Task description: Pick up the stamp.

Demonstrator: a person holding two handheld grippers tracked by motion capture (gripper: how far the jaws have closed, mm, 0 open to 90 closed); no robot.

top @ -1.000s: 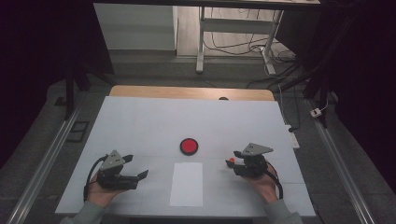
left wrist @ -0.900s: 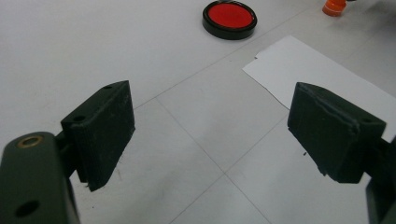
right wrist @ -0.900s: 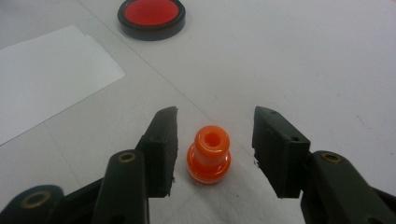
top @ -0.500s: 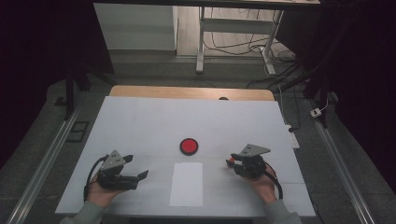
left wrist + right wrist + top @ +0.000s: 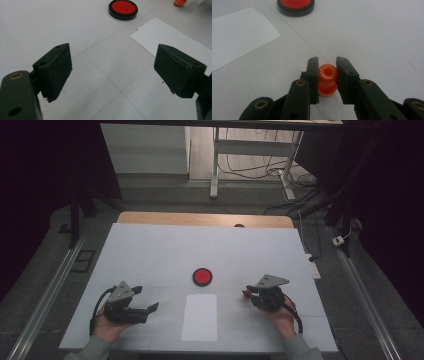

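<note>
My right gripper (image 5: 327, 62) is shut on a small orange spool-shaped piece (image 5: 327, 75), which stands upright on the white table between its pads. Its jaws have just been closing on that piece. In the high view this gripper (image 5: 246, 292) is at the front right, with the orange piece (image 5: 245, 294) at its tips. My left gripper (image 5: 112, 72) rests at the front left (image 5: 145, 299), its jaws wide open over bare table with nothing between them. A red disc in a black rim (image 5: 202, 276) lies at the table's centre.
A white sheet of paper (image 5: 200, 317) lies flat between the two hands, just in front of the red disc. The white table top (image 5: 200, 245) stretches away behind. A wooden edge (image 5: 205, 219) runs along the far side.
The right gripper's jaws have closed in around the orange piece. Both hands have stayed where they were.
</note>
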